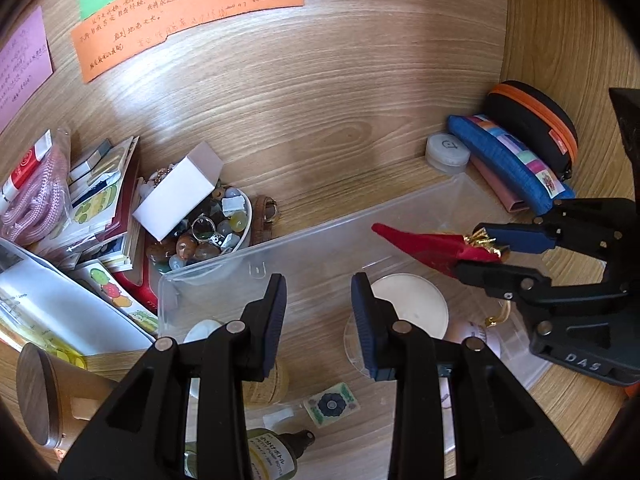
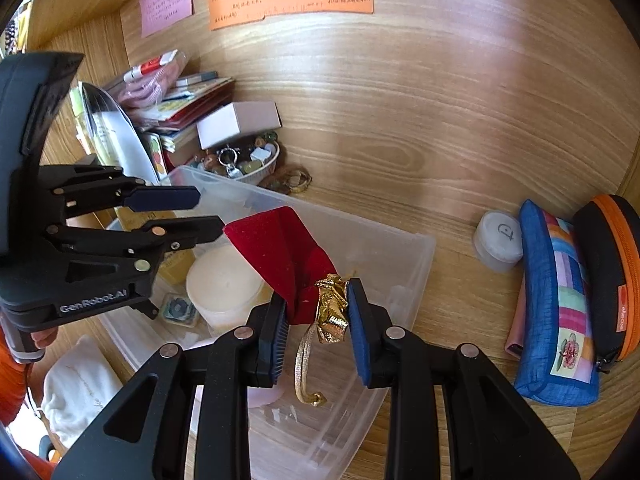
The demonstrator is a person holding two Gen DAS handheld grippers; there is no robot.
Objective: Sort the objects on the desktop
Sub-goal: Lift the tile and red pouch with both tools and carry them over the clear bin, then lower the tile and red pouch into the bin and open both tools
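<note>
Two grippers hang over the clear plastic storage bin (image 2: 416,256). My right gripper (image 2: 318,320) is clenched on the gathered gold neck of a red velvet drawstring pouch (image 2: 286,256), which points out toward ten o'clock above the bin's interior. My left gripper (image 1: 319,322) hovers nearly closed with nothing between its pads. The risk, as I judge it: I pinch only the crinkled neck, so the soft cloth could slip free early. The dangling gold cord (image 2: 306,364) could snag on a finger at release. The pouch could also land on the round cream candle (image 2: 224,284) at nine o'clock and roll awkwardly.
</note>
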